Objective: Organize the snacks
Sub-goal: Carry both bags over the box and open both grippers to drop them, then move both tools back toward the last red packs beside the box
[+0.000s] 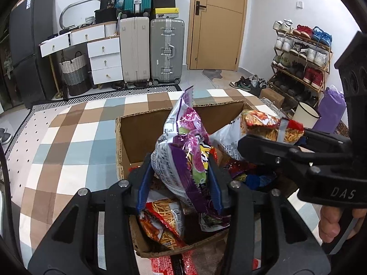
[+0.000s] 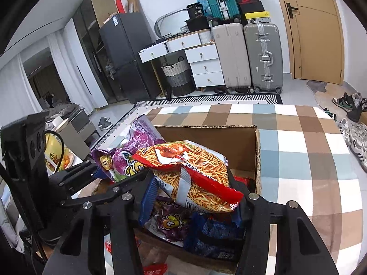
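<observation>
My left gripper [image 1: 181, 183] is shut on a purple snack bag [image 1: 183, 146] and holds it above an open cardboard box [image 1: 142, 123]. My right gripper [image 2: 195, 197] is shut on a red bag of fried sticks [image 2: 195, 171], also above the box [image 2: 258, 160]. The right gripper [image 1: 263, 142] with its red bag [image 1: 259, 123] shows at the right of the left wrist view. The left gripper [image 2: 101, 171] with the purple bag [image 2: 135, 146] shows at the left of the right wrist view. More snack bags lie in the box: a red stick bag [image 1: 162, 222], a purple bag [image 2: 172, 224] and a blue bag [image 2: 215, 233].
The box sits on a table with a checkered cloth [image 1: 68, 142]. Suitcases [image 1: 167, 50], white drawers [image 1: 105, 59], a woven basket [image 1: 74, 73], a wooden door [image 1: 218, 23] and a shoe rack [image 1: 300, 55] stand beyond. A white cup [image 1: 305, 114] is at the right.
</observation>
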Tool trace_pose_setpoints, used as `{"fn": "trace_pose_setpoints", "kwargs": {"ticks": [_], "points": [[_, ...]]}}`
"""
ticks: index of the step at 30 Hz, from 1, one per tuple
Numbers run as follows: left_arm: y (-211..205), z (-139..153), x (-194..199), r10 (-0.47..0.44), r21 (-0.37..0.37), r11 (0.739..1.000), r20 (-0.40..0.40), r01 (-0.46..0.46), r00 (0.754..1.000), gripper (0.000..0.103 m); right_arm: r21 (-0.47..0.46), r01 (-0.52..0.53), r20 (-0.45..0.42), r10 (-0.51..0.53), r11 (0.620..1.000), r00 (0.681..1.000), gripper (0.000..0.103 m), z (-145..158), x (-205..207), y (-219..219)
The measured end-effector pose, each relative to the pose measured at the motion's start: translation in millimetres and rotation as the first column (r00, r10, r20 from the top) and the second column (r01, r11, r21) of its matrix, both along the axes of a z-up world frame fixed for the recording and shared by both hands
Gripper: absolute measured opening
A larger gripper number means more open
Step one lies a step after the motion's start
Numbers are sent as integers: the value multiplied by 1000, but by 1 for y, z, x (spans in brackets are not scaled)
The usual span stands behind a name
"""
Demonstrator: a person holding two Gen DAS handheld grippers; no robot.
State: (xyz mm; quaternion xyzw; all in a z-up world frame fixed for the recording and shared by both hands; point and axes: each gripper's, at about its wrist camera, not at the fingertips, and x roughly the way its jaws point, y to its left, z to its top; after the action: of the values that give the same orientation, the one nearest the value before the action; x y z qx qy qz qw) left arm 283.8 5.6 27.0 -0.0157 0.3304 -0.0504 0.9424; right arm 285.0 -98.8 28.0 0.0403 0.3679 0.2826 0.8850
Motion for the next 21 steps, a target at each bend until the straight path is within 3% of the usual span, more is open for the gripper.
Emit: {"fn": "trace_pose_setpoints", "kwargs": {"ticks": [2,4,8,11,14,21], "points": [[-2,0,1,-5,7,1000,-4,5,1000,41,-10,1,6,-1,1000,1000,61,0,-1,0],[-4,0,-1,-15,13,1000,-2,15,1000,46,-6,7,26,-7,1000,1000,82,3,-7,-3],[0,6,-17,-4,-1,1000,25,4,1000,81,18,10,74,-12,1000,997,89,14,-27,-16],[7,12,-36,1,-28,1000,33,0,999,87,1,20,99,-20,1000,995,94,22,-42,-24],[13,16,-52,16,-44,999,19,-15,1000,102,-16,38,109,-36,999,993,103,27,-56,-31],[21,30,-108,75,7,997,54,-76,996,102,-39,58,102,-53,998,993,103,30,-88,-40]]}}
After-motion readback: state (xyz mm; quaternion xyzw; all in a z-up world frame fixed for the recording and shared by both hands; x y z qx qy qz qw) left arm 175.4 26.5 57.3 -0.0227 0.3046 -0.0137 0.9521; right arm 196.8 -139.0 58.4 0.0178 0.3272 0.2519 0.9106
